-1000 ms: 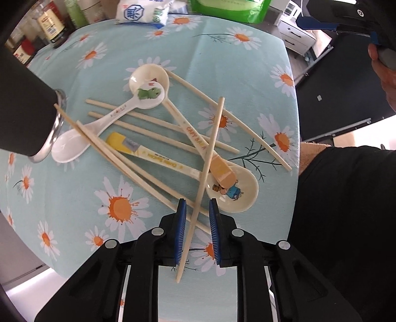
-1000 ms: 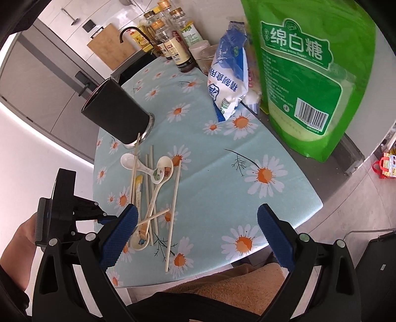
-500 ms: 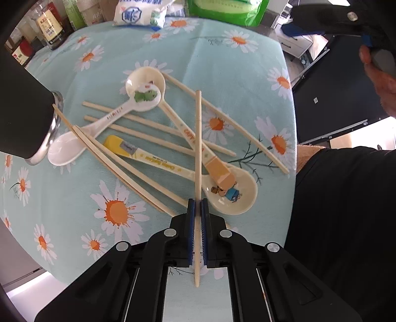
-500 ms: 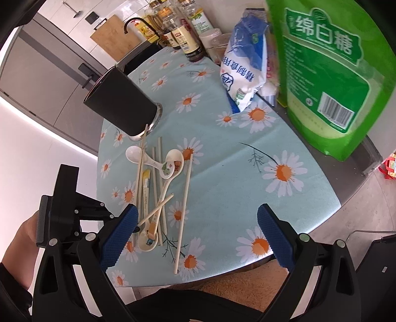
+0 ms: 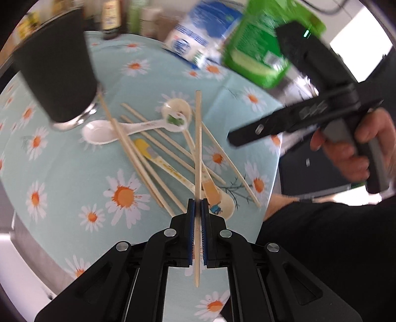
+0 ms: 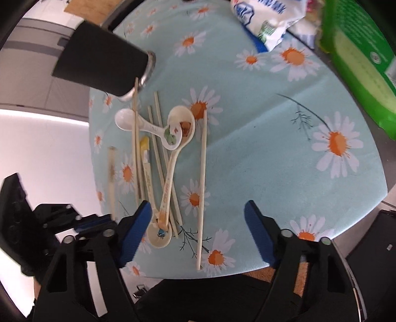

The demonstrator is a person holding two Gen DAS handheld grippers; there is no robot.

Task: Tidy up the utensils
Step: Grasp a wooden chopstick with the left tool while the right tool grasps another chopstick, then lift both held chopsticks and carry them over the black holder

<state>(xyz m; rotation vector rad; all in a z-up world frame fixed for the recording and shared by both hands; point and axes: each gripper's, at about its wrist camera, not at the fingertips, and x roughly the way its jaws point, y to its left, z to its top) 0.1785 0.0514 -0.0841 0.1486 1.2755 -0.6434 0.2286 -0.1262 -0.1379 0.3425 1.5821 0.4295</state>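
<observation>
My left gripper (image 5: 197,208) is shut on a pale chopstick (image 5: 198,138), which is lifted over the pile and points away from me. Below it, on the daisy tablecloth (image 5: 74,173), lie several more chopsticks and spoons: a white spoon (image 5: 99,133), a cream spoon (image 5: 177,111) and another spoon (image 5: 222,205). A black cup (image 5: 57,74) stands at the far left. My right gripper (image 6: 198,208) is open above the near table edge and its jaws are closing. A single chopstick (image 6: 203,173) lies on the cloth below the gap, untouched.
A green bag (image 6: 358,62) and a white-and-blue packet (image 6: 267,19) stand at the back right, with bottles (image 5: 111,17) behind the cup. A hand (image 5: 346,148) holds the right gripper's handle. The table's rounded edge (image 6: 247,267) is close to me.
My left gripper closed on the chopstick and lifted it off the pile. My right gripper came down closer to the table and its jaws narrowed.
</observation>
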